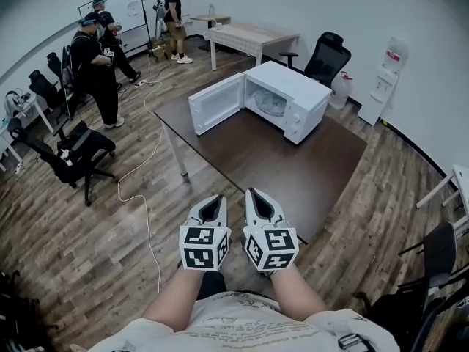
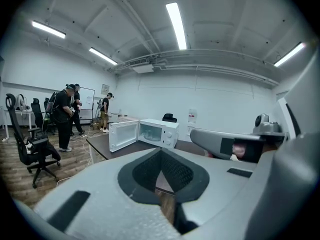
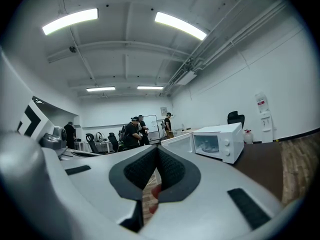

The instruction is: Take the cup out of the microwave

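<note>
A white microwave [image 1: 287,96] stands on the far part of a dark brown table [image 1: 308,174], with its door [image 1: 215,103] swung open to the left. Inside the cavity a pale glassy shape [image 1: 270,105] shows; it is too small to tell as the cup. Both grippers hang side by side over the floor just short of the table's near corner, well away from the microwave. My left gripper [image 1: 212,202] is shut and holds nothing. My right gripper [image 1: 258,196] is shut and holds nothing too. The microwave [image 2: 159,133] lies ahead in the left gripper view, and the microwave [image 3: 220,141] sits ahead right in the right gripper view.
Several people [image 1: 95,64] stand at the back left near a whiteboard. Black office chairs [image 1: 69,156] sit at the left, and another chair [image 1: 326,53] is behind the microwave. A white cable [image 1: 143,196] trails over the wooden floor. A light desk [image 1: 253,39] stands at the back.
</note>
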`<state>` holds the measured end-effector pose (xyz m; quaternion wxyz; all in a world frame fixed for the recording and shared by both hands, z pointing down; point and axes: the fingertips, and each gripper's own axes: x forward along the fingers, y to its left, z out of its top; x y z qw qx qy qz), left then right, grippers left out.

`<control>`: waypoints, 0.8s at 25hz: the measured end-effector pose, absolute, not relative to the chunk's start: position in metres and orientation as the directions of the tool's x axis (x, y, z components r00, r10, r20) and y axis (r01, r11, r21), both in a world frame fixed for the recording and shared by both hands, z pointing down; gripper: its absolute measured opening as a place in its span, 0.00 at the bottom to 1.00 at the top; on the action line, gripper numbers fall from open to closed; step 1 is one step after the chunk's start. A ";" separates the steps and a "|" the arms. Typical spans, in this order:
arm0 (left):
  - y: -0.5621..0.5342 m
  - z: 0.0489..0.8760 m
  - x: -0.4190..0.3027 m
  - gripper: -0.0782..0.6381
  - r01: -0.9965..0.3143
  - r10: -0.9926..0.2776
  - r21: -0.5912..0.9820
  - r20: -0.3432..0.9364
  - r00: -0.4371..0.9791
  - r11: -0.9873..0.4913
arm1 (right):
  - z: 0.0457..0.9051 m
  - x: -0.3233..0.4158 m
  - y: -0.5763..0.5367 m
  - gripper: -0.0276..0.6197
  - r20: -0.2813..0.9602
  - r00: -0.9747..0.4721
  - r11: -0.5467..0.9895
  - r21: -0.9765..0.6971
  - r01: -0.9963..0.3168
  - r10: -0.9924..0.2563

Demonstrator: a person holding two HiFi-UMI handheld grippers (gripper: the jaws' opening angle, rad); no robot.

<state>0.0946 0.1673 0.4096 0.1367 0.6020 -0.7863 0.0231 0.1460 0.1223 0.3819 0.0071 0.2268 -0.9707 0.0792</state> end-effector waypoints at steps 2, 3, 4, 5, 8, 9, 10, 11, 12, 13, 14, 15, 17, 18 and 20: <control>0.157 0.411 0.082 0.12 -0.955 -0.943 0.130 0.240 -0.231 0.267 | 0.382 0.133 0.113 0.06 0.047 -0.895 0.883 -0.147 -0.446 -0.444; 0.152 0.411 0.074 0.12 -0.956 -0.944 0.131 0.239 -0.228 0.264 | 0.382 0.126 0.108 0.06 0.046 -0.893 0.881 -0.145 -0.450 -0.448; 0.146 0.410 0.066 0.12 -0.956 -0.945 0.133 0.237 -0.225 0.260 | 0.381 0.118 0.103 0.06 0.045 -0.891 0.880 -0.143 -0.454 -0.452; 0.141 0.409 0.056 0.12 -0.957 -0.947 0.135 0.234 -0.222 0.257 | 0.379 0.110 0.098 0.06 0.044 -0.889 0.878 -0.141 -0.458 -0.457; 0.127 0.401 0.028 0.12 -0.959 -0.951 0.140 0.223 -0.213 0.247 | 0.371 0.084 0.084 0.06 0.035 -0.882 0.872 -0.132 -0.471 -0.470; 0.122 0.400 0.019 0.12 -0.960 -0.953 0.140 0.222 -0.208 0.243 | 0.369 0.076 0.080 0.06 0.034 -0.879 0.870 -0.131 -0.475 -0.475; 0.118 0.399 0.011 0.12 -0.961 -0.954 0.141 0.222 -0.203 0.238 | 0.368 0.067 0.075 0.06 0.035 -0.877 0.868 -0.131 -0.479 -0.479; 0.113 0.398 0.002 0.12 -0.962 -0.955 0.142 0.223 -0.198 0.232 | 0.368 0.059 0.071 0.06 0.036 -0.875 0.866 -0.131 -0.483 -0.483; 0.109 0.398 -0.006 0.12 -0.963 -0.955 0.143 0.224 -0.192 0.227 | 0.368 0.050 0.067 0.06 0.038 -0.873 0.863 -0.131 -0.487 -0.487; 0.105 0.399 -0.015 0.12 -0.965 -0.957 0.144 0.225 -0.186 0.221 | 0.368 0.042 0.064 0.06 0.039 -0.870 0.861 -0.131 -0.492 -0.492; 0.101 0.399 -0.023 0.12 -0.965 -0.958 0.146 0.225 -0.180 0.216 | 0.368 0.034 0.060 0.06 0.039 -0.867 0.858 -0.131 -0.498 -0.497; 0.097 0.399 -0.032 0.12 -0.966 -0.959 0.148 0.225 -0.174 0.211 | 0.368 0.026 0.057 0.06 0.040 -0.863 0.854 -0.130 -0.504 -0.503; 0.090 0.400 -0.050 0.12 -0.968 -0.961 0.151 0.223 -0.164 0.200 | 0.370 0.010 0.049 0.06 0.040 -0.855 0.846 -0.127 -0.517 -0.517; 0.087 0.400 -0.059 0.12 -0.969 -0.962 0.152 0.221 -0.158 0.194 | 0.370 0.001 0.046 0.06 0.041 -0.852 0.843 -0.125 -0.523 -0.522; 0.082 0.399 -0.075 0.12 -0.972 -0.965 0.152 0.219 -0.144 0.179 | 0.369 -0.015 0.040 0.06 0.040 -0.845 0.837 -0.121 -0.533 -0.533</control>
